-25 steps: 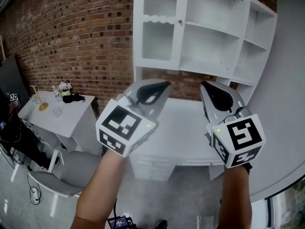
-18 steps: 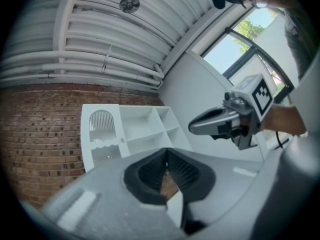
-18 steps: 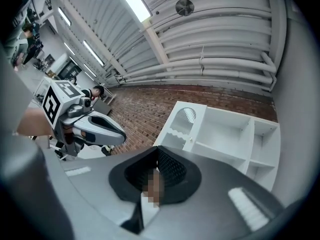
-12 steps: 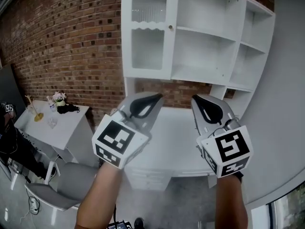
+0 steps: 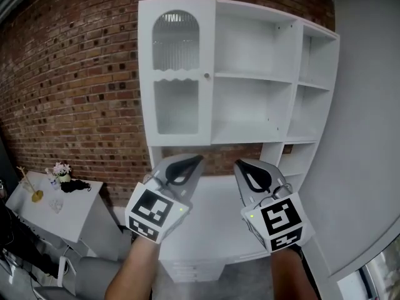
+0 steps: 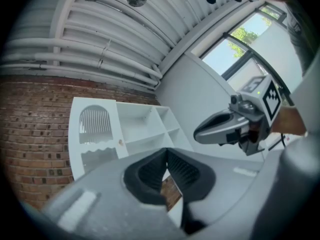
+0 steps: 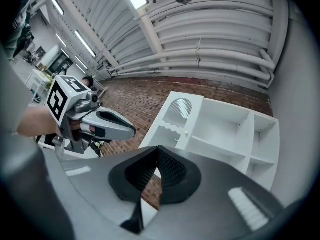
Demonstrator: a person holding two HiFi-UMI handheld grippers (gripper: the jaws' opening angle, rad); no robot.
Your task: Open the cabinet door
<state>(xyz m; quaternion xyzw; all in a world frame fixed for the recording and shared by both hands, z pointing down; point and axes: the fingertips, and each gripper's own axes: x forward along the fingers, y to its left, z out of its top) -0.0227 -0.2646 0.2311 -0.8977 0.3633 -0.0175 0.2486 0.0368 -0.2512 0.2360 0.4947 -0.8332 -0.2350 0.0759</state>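
Note:
The white cabinet (image 5: 250, 74) hangs on the brick wall. Its door (image 5: 177, 74), with an arched ribbed pane above and a plain pane below, is closed at the left; a small round knob (image 5: 207, 75) sits on its right edge. Open shelves fill the rest. My left gripper (image 5: 200, 159) and right gripper (image 5: 237, 163) are side by side below the cabinet, well short of it, both shut with nothing in them. The door (image 6: 95, 134) and knob (image 6: 120, 142) show ahead of the left gripper (image 6: 166, 151). The knob (image 7: 186, 132) lies beyond the right gripper (image 7: 158, 149).
A white desk (image 5: 212, 220) stands under the cabinet. A small white side table (image 5: 69, 214) with flowers (image 5: 60, 169) is at the lower left. A grey curved wall (image 5: 369, 136) closes in on the right.
Both grippers have moved toward the cabinet and sit lower in the head view. The whole cabinet has come into view. Both pairs of jaws stay shut.

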